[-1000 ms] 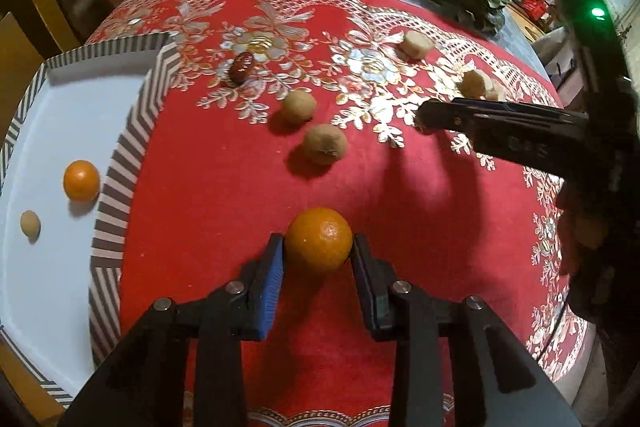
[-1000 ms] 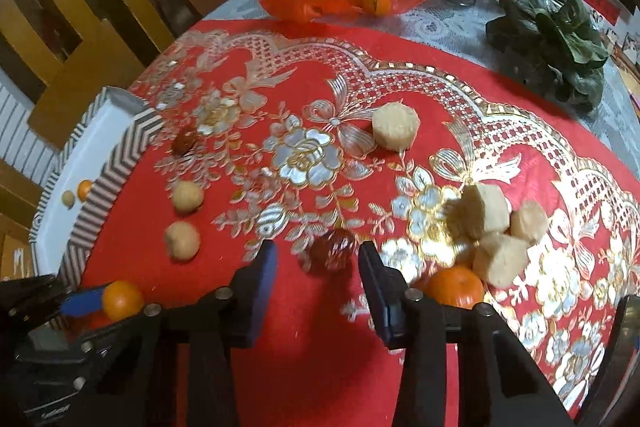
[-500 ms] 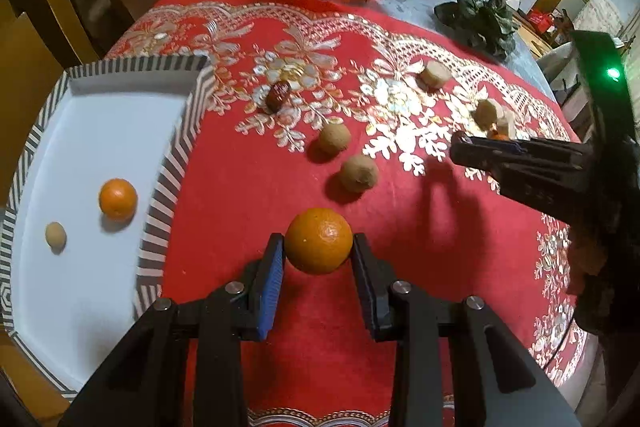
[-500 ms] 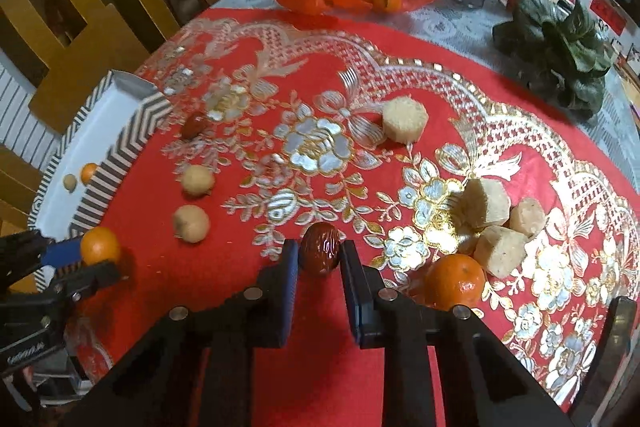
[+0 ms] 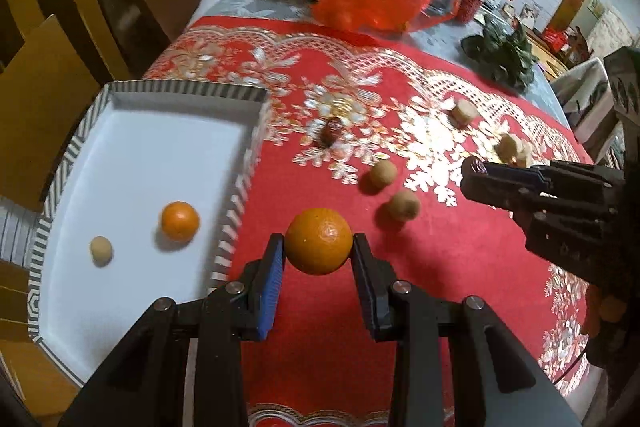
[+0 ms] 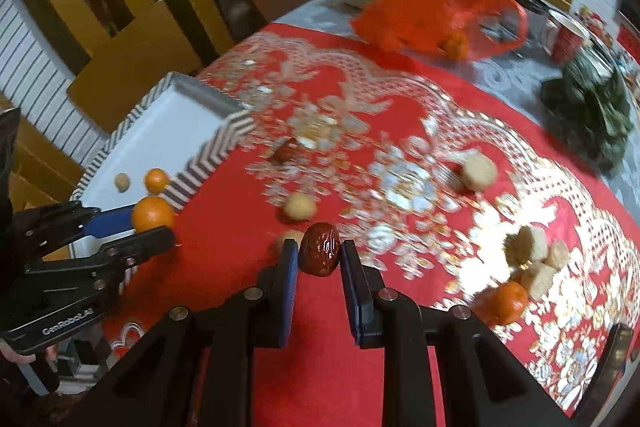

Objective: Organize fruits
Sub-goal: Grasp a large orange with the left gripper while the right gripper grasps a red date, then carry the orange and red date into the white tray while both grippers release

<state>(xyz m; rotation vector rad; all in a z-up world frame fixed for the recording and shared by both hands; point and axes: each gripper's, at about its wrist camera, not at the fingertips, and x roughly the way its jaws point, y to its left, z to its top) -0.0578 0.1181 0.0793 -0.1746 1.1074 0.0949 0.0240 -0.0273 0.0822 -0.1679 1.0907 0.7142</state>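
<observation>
Both tools loaded. My left tool [image 5: 319, 255] is clamped on an orange [image 5: 319, 241], pads pressing its two sides, fruit lifted clear of the red cloth on the tabletop [image 5: 460, 267]. My right tool [image 6: 319, 259] is pinched narrow around a red date [image 6: 320, 254], wrinkled, glossy, dark brown-red, long axis roughly upright between the pads. The relation that matters: the striped tray [image 5: 236, 207] lies at about 9 to 10 o'clock from the held orange in the left wrist view, its near wall just beside the fruit, so the left tool is much the nearer of the two. From the right wrist view the tray [image 6: 208, 155] sits off at 10 o'clock, well apart from the date, with the left tool [image 6: 154, 223] and its orange [image 6: 153, 213] between. Tray already holds a smaller orange [image 5: 180, 221] and a pale round fruit [image 5: 101, 249] on its white floor. My read: left goes in first, over the wall, with the right waiting so the tools do not cross. The orange looks firm, smooth-skinned, round, so it may roll once let go. Loose on the cloth: two tan round fruits [image 5: 383, 173], another date [image 5: 331, 133], pale cut chunks [image 6: 524, 245], one more orange [image 6: 506, 301].
</observation>
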